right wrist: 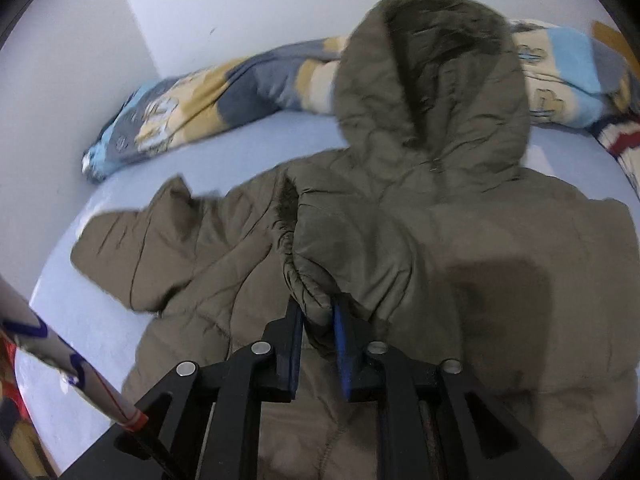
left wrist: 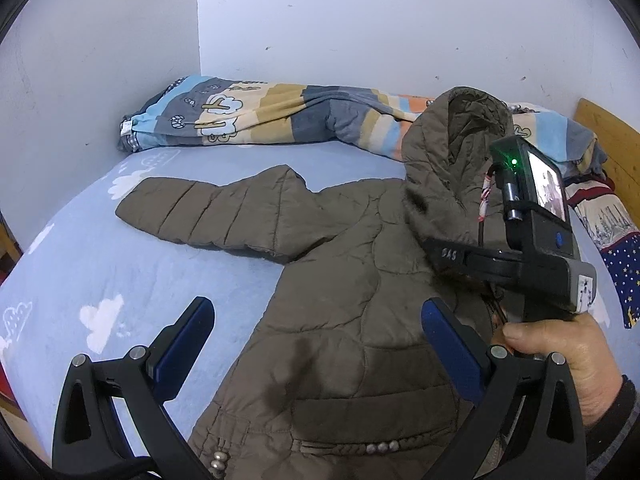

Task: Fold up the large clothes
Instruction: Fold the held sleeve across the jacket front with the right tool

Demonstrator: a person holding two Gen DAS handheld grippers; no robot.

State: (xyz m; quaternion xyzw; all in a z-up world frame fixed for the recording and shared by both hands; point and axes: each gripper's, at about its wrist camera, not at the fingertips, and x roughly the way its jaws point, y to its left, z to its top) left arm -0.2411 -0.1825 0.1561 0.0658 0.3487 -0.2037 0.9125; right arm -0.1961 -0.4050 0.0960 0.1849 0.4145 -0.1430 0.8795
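An olive-brown quilted hooded jacket [left wrist: 332, 280] lies spread on the blue bed, one sleeve [left wrist: 208, 212] stretched out to the left. My left gripper [left wrist: 316, 320] is open and empty, hovering over the jacket's lower body. My right gripper [right wrist: 318, 320] is shut on the edge of the jacket's hood [right wrist: 432, 120] and holds the hood lifted and pulled forward over the body. The right gripper also shows in the left wrist view [left wrist: 440, 254], with the person's hand [left wrist: 568, 360] on its handle.
The light blue sheet [left wrist: 100, 272] with white clouds covers the bed. A rolled patterned quilt [left wrist: 260, 116] lies along the wall at the back. Pillows [left wrist: 616, 248] sit at the far right by a wooden headboard [left wrist: 608, 136]. White walls meet in the corner.
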